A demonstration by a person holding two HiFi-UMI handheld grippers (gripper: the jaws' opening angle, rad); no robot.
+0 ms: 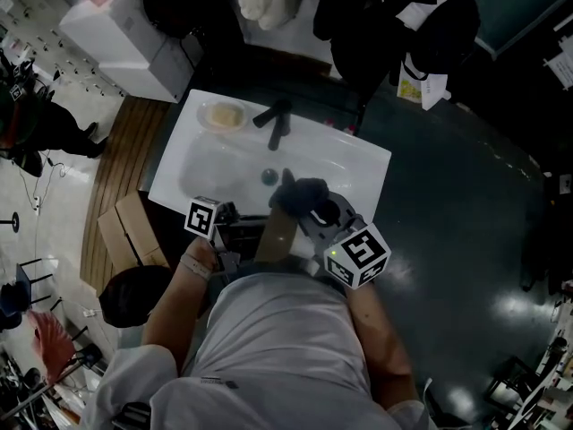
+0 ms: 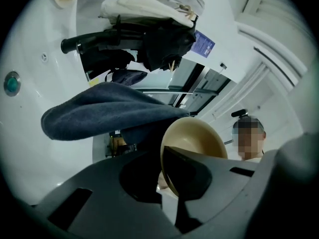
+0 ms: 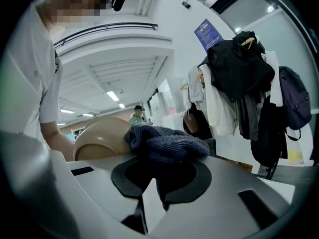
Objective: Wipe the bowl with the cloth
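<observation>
A tan bowl (image 1: 276,235) is held on edge over the front of the white sink (image 1: 367,164), and my left gripper (image 1: 235,233) is shut on its rim. In the left gripper view the bowl (image 2: 195,139) stands tilted, with one jaw inside it. A dark blue cloth (image 1: 301,192) hangs bunched from my right gripper (image 1: 315,213), which is shut on it. The cloth (image 2: 107,114) lies against the bowl's upper rim. In the right gripper view the cloth (image 3: 167,142) fills the jaws and the bowl (image 3: 97,139) sits just to its left.
A black faucet (image 1: 276,120) rises at the back of the sink, with the drain (image 1: 269,176) below it and a soap dish (image 1: 222,115) at the back left. Coats and bags hang behind. A cardboard box (image 1: 125,231) stands on the floor at the left.
</observation>
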